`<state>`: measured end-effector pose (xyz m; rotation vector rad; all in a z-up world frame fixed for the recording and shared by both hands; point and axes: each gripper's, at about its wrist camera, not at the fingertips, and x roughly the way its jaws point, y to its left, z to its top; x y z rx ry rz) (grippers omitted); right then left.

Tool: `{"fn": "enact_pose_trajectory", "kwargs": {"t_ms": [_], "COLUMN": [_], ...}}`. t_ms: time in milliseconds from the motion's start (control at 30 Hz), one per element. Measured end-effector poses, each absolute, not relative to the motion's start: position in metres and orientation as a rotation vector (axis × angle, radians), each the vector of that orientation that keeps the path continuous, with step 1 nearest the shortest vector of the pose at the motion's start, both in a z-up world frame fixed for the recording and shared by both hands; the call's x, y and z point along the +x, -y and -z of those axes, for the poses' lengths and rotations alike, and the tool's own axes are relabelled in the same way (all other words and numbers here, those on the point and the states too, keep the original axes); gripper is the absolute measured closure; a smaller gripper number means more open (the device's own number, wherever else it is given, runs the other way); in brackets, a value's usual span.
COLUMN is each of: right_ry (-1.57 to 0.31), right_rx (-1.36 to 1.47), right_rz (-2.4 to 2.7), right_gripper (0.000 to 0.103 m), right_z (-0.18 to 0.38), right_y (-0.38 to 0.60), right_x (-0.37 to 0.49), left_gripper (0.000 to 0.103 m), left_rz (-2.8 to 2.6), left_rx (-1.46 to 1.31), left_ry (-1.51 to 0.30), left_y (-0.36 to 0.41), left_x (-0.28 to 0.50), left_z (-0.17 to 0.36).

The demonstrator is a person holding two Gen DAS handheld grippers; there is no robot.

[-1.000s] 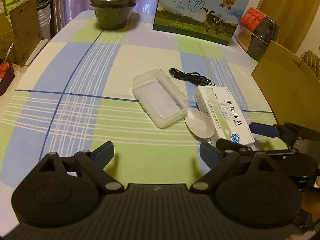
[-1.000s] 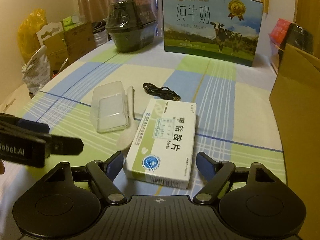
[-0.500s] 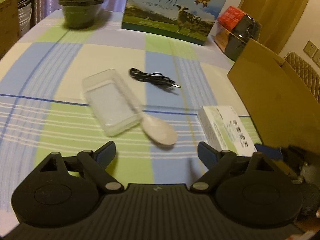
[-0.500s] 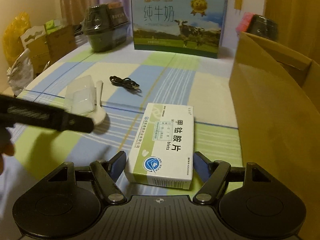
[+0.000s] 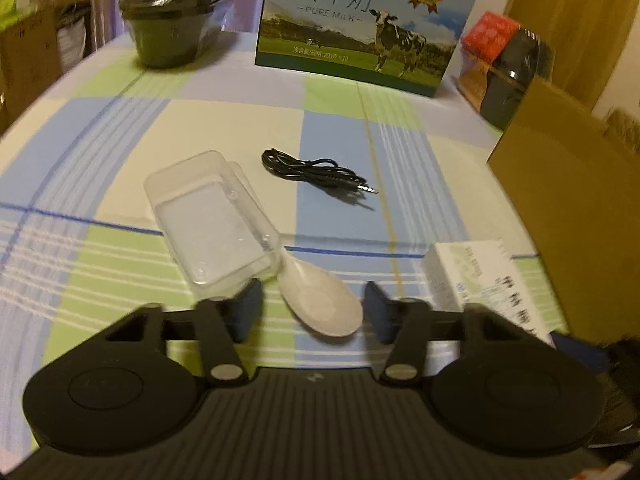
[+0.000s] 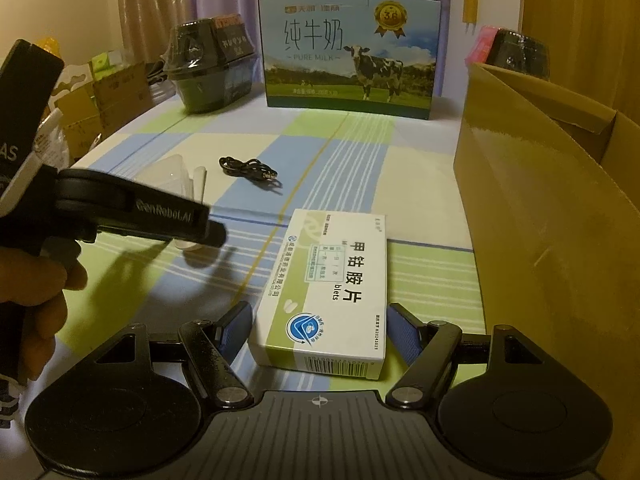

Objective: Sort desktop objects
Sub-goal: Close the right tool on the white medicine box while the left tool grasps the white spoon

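Observation:
A white spoon (image 5: pixel 320 308) lies on the checked tablecloth, its handle tucked under a clear plastic box (image 5: pixel 208 220). My left gripper (image 5: pixel 312 314) is open and low over the table, its fingers on either side of the spoon's bowl, the right one almost touching. A white-and-green medicine box (image 6: pixel 328 288) lies flat between the fingers of my open right gripper (image 6: pixel 320 330), which sit close to its two long sides. The medicine box (image 5: pixel 488 280) also appears at the right of the left wrist view. A black cable (image 5: pixel 316 172) lies coiled further back.
A tall cardboard box (image 6: pixel 540 220) stands open at the right, close to the medicine box. At the back stand a milk carton (image 5: pixel 360 28), a dark wrapped container (image 5: pixel 172 28) and a red-and-black one (image 5: pixel 508 60). A hand (image 6: pixel 32 292) holds the left gripper (image 6: pixel 160 216).
The medicine box slid right toward the cardboard box, staying between my right gripper's fingers. My left gripper came forward onto the spoon and its fingers narrowed around the bowl.

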<state>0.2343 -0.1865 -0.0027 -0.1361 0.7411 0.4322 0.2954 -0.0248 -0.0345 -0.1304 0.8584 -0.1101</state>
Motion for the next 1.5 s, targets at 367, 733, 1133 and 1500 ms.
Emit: {"fn": "enact_pose_trajectory", "kwargs": {"t_ms": [367,733,1133,1500], "right_ry": [-0.774,-0.814,-0.776,-0.773], "right_rx": [-0.116,-0.037,-0.057,-0.031], "right_rz": [-0.44,-0.423,-0.403,-0.389], "right_gripper": [0.033,0.033,0.031,0.021], "right_z": [-0.003,-0.013,-0.013,-0.004], "right_y": [0.196,0.219,0.221,0.218], "right_x": [0.193,0.117,0.107,0.12], "left_gripper": [0.077,0.074,0.062,0.071], "left_rz": [0.196,0.243,0.225,0.179], "left_rx": [-0.001,0.002,-0.041,-0.008], "left_ry": [-0.909,-0.885,-0.837,-0.812], "left_y": [0.022,0.011,0.011,0.02], "left_x": [0.227,0.131,0.131,0.13], "left_z": [0.026,0.021,0.024,0.032]}}
